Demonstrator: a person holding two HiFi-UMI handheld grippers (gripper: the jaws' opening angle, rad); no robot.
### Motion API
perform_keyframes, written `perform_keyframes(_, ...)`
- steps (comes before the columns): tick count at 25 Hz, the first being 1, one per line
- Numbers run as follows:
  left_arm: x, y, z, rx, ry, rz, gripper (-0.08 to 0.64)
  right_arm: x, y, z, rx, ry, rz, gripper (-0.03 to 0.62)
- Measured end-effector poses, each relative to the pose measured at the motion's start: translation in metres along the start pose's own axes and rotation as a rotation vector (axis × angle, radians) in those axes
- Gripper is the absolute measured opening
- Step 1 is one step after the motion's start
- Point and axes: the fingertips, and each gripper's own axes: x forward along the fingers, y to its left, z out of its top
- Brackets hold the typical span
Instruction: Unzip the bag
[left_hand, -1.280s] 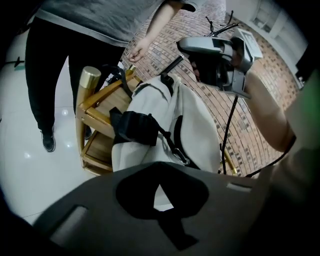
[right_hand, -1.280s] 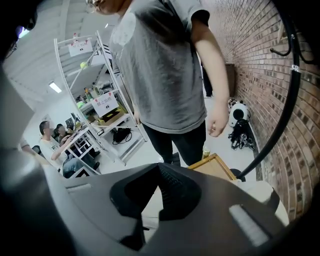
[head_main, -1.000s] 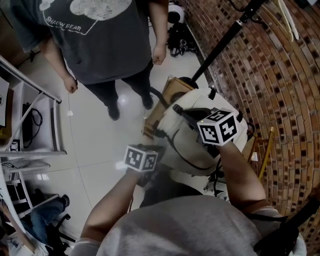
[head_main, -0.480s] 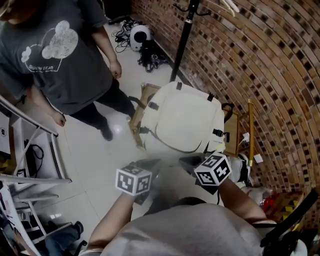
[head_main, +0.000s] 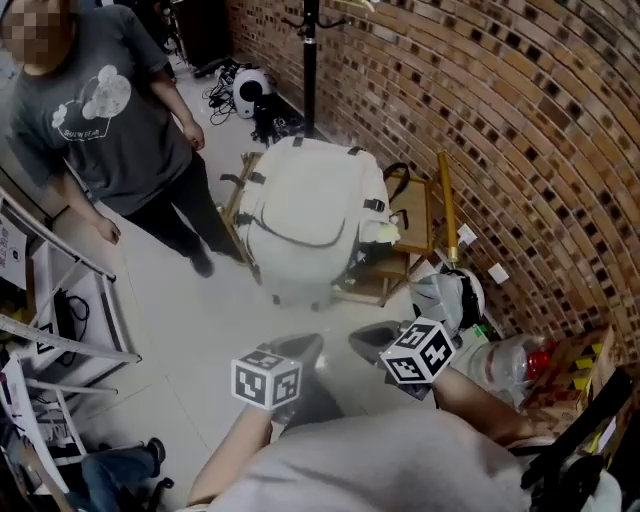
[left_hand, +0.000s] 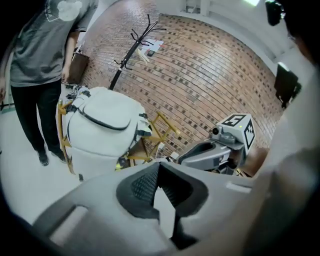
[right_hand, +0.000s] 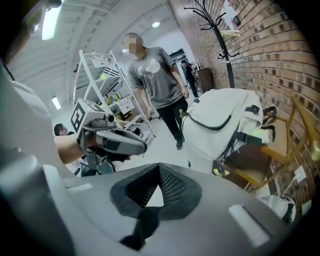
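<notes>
Puffy cream fabric bag on wooden chair, rough brick wall behind

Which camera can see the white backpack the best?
The head view: the whole white backpack shows, zipper side facing the camera, on a wooden chair. Both gripper views show it off to one side, from lower down.

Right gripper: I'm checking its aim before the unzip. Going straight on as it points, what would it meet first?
Probably the floor, just left of the white backpack; depth is unclear, so the backpack's lower edge could come first.
</notes>
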Motion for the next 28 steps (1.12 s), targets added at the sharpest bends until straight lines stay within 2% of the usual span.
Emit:
perform_keyframes(6,-0.010,-0.119,-0.088,0.007,-0.002,0.027,0.000,-0.081,0.064,-0.097,0.011,-0.057,0.070,0.000)
perform_keyframes(10,-0.030,-0.169,-0.119,0.016,0.009,0.060,0.000,-0.116,0.094,-0.129,0.020,-0.086,0.090,0.000)
perform_keyframes(19,-0.063,-0.216,-0.154,0.007,0.025,0.054,0.000,-0.144,0.148,-0.166,0.064,-0.129,0.080,0.000)
perform_keyframes(28,-0.150,-0.231,-0.230,0.037,0.021,0.036,0.000,-0.135,0.252,-0.219,0.104,-0.162,0.021,0.000)
